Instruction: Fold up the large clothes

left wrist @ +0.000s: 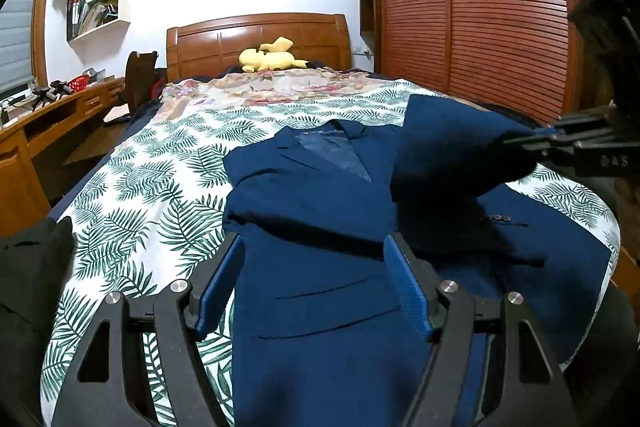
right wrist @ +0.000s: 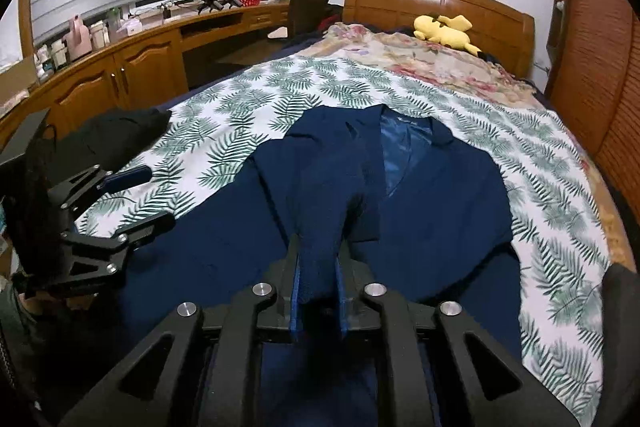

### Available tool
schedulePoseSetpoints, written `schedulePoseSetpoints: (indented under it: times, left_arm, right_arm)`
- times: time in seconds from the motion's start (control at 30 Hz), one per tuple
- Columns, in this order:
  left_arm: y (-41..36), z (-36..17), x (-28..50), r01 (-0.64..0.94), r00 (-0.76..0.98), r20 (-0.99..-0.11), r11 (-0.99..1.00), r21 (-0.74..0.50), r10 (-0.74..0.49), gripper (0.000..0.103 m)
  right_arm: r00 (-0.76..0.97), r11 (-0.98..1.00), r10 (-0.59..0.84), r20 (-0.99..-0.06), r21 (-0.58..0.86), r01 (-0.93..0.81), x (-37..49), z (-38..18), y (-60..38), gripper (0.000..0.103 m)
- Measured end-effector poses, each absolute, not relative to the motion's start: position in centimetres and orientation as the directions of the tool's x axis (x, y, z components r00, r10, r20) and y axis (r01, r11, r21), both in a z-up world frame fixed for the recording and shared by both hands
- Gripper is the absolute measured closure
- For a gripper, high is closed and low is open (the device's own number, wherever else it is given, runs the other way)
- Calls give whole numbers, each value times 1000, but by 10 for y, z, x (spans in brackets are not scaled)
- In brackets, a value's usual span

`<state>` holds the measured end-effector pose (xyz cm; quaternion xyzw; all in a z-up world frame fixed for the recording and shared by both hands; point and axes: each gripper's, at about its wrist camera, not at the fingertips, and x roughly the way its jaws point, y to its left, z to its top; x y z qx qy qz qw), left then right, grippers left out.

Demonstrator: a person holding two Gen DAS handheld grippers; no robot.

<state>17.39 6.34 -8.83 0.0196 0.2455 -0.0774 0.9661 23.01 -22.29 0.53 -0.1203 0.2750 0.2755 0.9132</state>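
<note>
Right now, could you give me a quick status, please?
Left tool open over blue jacket. Right tool pinching its sleeve. Black garment alongside, not obstructing.

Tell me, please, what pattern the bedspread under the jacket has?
Green fern leaves on white; the bedspread shows best in the right wrist view.

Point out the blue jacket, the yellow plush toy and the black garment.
blue jacket (right wrist: 440, 203): right wrist view, on its front panel.
yellow plush toy (left wrist: 269, 59): left wrist view, on its body.
black garment (right wrist: 120, 131): right wrist view, on its top.
</note>
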Motion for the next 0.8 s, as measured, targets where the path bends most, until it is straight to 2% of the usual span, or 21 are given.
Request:
schedulePoseSetpoints:
  times: [0.07, 0.33, 0.63, 0.73, 0.8]
  left_arm:
    - [64, -89, 174, 157, 867, -479, 988, -2, -138, 30]
    - [52, -93, 176, 170, 859, -490, 985, 3, -147, 30]
    - [34, -108, 179, 232, 825, -534, 973, 20, -185, 30]
    - [32, -116, 182, 263, 793, -568, 965, -6, -220, 39]
    - [34, -123, 186, 266, 769, -597, 964, -28, -229, 39]
  right_arm:
    - [687, 820, 449, -571, -42, -571, 227, -1, -226, 79]
    - [684, 817, 451, -573, -43, -575, 223, -10, -241, 68]
    - [709, 866, 384, -592, -35, -499, 232, -36, -271, 65]
    - [703, 885, 352, -617, -25, -465, 244, -55, -279, 65]
    - [701, 895, 332, -631, -25, -446, 252, -67, -284, 65]
